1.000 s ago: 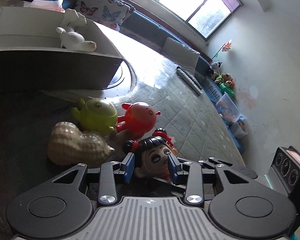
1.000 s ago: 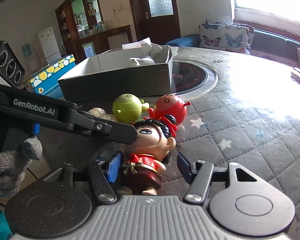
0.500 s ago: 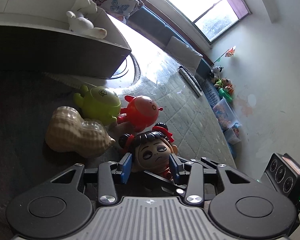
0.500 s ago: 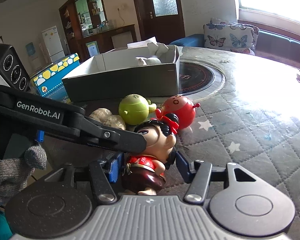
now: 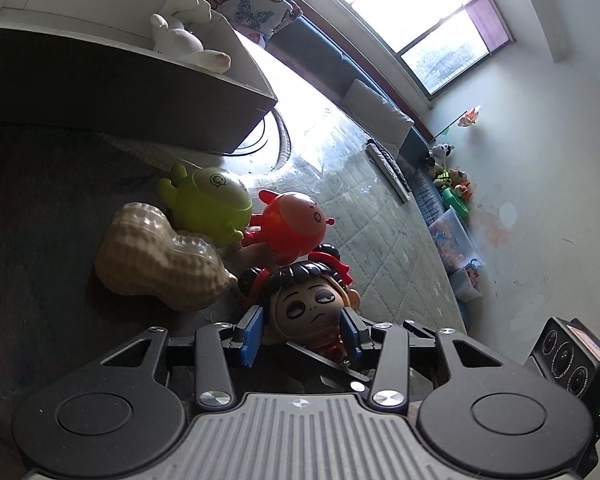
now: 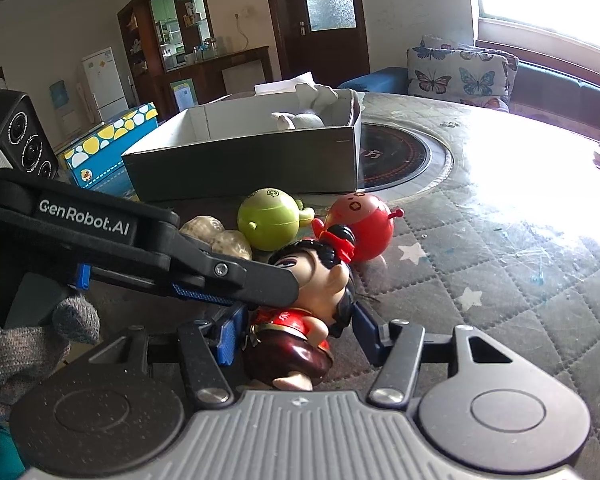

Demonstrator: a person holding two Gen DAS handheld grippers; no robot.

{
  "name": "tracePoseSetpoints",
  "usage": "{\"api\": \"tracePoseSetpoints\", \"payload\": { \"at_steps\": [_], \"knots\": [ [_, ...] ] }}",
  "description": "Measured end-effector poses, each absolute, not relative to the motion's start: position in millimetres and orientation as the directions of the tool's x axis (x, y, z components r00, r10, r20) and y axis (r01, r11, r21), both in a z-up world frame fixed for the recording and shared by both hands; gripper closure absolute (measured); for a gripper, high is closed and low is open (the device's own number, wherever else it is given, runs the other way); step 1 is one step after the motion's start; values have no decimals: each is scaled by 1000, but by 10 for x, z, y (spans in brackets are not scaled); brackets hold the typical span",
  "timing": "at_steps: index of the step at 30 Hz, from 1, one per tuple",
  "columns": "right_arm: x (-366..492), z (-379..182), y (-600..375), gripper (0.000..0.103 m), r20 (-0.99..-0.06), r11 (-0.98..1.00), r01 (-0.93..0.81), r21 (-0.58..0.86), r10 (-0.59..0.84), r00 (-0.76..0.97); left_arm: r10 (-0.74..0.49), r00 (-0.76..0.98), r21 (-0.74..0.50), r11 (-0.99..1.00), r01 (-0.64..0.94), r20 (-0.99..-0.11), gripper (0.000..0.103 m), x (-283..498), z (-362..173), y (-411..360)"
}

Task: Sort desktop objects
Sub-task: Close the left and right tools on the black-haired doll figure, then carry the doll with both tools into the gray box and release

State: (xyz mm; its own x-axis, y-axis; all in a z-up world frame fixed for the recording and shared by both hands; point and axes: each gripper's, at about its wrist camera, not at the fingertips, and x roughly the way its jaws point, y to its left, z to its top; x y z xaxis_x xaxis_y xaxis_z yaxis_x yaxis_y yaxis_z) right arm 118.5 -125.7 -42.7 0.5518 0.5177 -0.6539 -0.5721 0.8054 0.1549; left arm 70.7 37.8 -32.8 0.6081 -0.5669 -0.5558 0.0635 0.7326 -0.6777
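Presently my left gripper (image 5: 302, 326) clamps the doll figurine (image 5: 308, 308) by its head; my right gripper (image 6: 296, 334) brackets its body, contact unclear. Opposed pulls could twist it loose.

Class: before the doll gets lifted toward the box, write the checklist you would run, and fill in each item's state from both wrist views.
1. Left gripper pads on doll head: ok.
2. Right gripper closed on doll body: not ok, gaps show.
3. Doll upright: not ok, it leans.
4. Doll apart from red toy: cannot tell.
5. Box has room: ok, only a white toy at one end.
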Motion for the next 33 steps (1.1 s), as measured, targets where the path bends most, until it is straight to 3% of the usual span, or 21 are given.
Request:
{"api": "tracePoseSetpoints", "payload": {
  "at_steps": [20, 33],
  "knots": [
    [1190, -411, -1265, 44, -657, 828, -548, 118, 479, 582, -583, 590, -647, 751, 131, -558, 54, 798, -303, 245],
    [1425, 159, -987, 44, -542, 795, -606, 29, 522, 658, -536, 725, -629, 755, 183, -433, 54, 904, 307, 599]
  ]
}}
